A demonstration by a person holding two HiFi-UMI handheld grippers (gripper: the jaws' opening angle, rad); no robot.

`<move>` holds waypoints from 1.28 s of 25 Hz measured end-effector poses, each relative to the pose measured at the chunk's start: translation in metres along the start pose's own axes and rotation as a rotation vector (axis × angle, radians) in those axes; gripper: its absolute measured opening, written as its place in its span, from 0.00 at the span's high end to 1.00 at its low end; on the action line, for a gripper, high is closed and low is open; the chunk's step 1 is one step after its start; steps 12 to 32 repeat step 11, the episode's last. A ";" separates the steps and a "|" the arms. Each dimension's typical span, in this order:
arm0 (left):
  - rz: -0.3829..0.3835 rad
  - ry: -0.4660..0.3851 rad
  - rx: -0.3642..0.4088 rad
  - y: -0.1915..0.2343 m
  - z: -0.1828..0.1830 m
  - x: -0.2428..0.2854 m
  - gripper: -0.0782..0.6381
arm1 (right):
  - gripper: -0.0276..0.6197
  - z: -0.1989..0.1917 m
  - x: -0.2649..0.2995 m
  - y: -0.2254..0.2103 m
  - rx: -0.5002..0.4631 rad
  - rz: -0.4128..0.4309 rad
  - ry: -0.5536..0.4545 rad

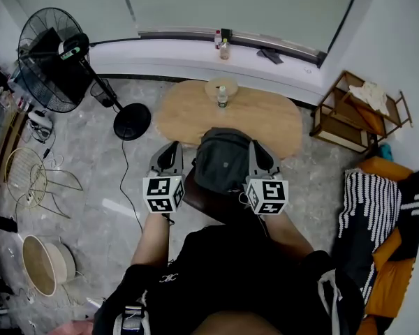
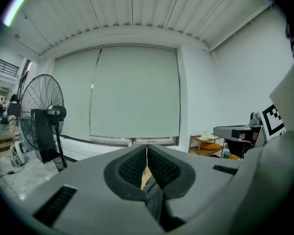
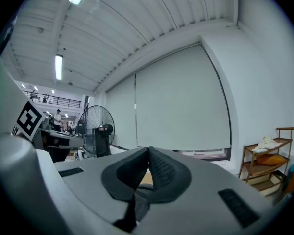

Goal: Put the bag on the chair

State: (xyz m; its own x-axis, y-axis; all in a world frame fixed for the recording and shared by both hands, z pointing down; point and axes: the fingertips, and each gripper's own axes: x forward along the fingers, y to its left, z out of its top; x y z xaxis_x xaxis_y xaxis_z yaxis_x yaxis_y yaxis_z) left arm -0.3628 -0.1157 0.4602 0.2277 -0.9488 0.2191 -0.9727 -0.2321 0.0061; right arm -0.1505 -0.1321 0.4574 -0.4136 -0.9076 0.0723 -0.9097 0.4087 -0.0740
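Observation:
In the head view a grey bag (image 1: 222,160) hangs between my two grippers, just in front of the person's body. The left gripper (image 1: 173,149) is at the bag's left edge and the right gripper (image 1: 255,147) at its right edge. Both have their jaws together, pinching dark bag fabric. That fabric (image 2: 155,199) shows below the closed pads of the left gripper (image 2: 147,148) in the left gripper view. A dark strip (image 3: 136,202) hangs under the shut right gripper (image 3: 148,152) in the right gripper view. A dark brown seat (image 1: 211,202) shows beneath the bag, mostly hidden.
An oval wooden table (image 1: 258,117) with a bottle (image 1: 222,97) stands just beyond the bag. A black standing fan (image 1: 52,58) is at the far left, a wooden shelf (image 1: 359,114) at the right, an orange couch with a striped blanket (image 1: 377,215) nearer. Baskets (image 1: 45,262) sit on the floor at left.

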 end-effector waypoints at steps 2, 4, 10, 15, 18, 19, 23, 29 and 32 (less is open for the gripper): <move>0.005 -0.003 -0.003 0.001 0.003 0.001 0.86 | 0.94 0.001 0.001 -0.001 -0.005 -0.004 0.000; 0.009 -0.002 -0.008 0.003 0.001 0.000 0.86 | 0.94 -0.001 0.001 0.000 -0.008 -0.002 0.005; 0.022 0.015 -0.016 0.009 -0.002 -0.004 0.86 | 0.94 -0.001 0.002 0.007 -0.023 0.017 0.013; 0.024 0.017 -0.016 0.009 -0.002 -0.005 0.86 | 0.94 -0.001 0.002 0.007 -0.024 0.018 0.013; 0.024 0.017 -0.016 0.009 -0.002 -0.005 0.86 | 0.94 -0.001 0.002 0.007 -0.024 0.018 0.013; 0.024 0.017 -0.016 0.009 -0.002 -0.005 0.86 | 0.94 -0.001 0.002 0.007 -0.024 0.018 0.013; 0.024 0.017 -0.016 0.009 -0.002 -0.005 0.86 | 0.94 -0.001 0.002 0.007 -0.024 0.018 0.013; 0.024 0.017 -0.016 0.009 -0.002 -0.005 0.86 | 0.94 -0.001 0.002 0.007 -0.024 0.018 0.013; 0.024 0.017 -0.016 0.009 -0.002 -0.005 0.86 | 0.94 -0.001 0.002 0.007 -0.024 0.018 0.013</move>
